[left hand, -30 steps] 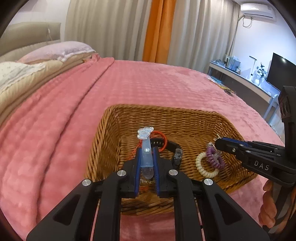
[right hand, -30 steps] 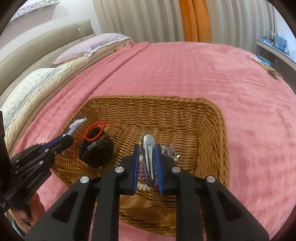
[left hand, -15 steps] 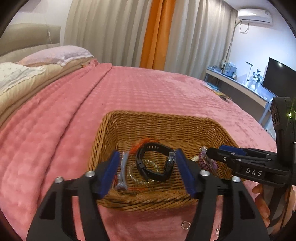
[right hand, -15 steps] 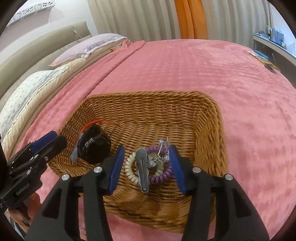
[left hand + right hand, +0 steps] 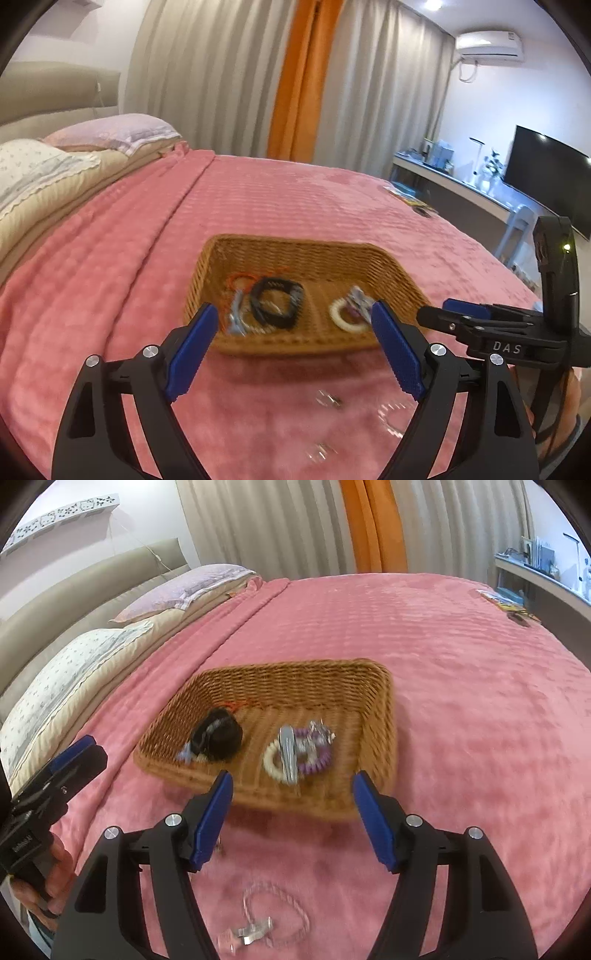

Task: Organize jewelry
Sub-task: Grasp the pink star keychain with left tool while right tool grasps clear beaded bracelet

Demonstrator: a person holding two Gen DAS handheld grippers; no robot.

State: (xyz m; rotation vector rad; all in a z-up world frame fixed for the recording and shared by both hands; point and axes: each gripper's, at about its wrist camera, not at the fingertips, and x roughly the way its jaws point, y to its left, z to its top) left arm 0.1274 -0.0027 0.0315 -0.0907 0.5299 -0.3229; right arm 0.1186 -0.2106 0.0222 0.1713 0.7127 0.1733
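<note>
Task partly done: woven wicker basket (image 5: 380,716) on pink plush blanket (image 5: 461,664) already holding black watch band (image 5: 277,302), red cord (image 5: 242,278), silver clip (image 5: 288,753), cream and purple coil bands (image 5: 314,757). Left on blanket: thin chain with metal pendant (image 5: 255,932), small earrings (image 5: 328,398). Left gripper (image 5: 291,350) and right gripper (image 5: 291,816) both opening, jaws spreading wide, nothing between the ribbed blue pads.

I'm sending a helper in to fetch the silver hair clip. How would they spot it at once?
On the pink bedspread sits a wicker basket. Look in its right half, away from the black watch. The silver hair clip lies across a cream coil hair tie and a purple one: the only long, shiny metal piece there.
</note>
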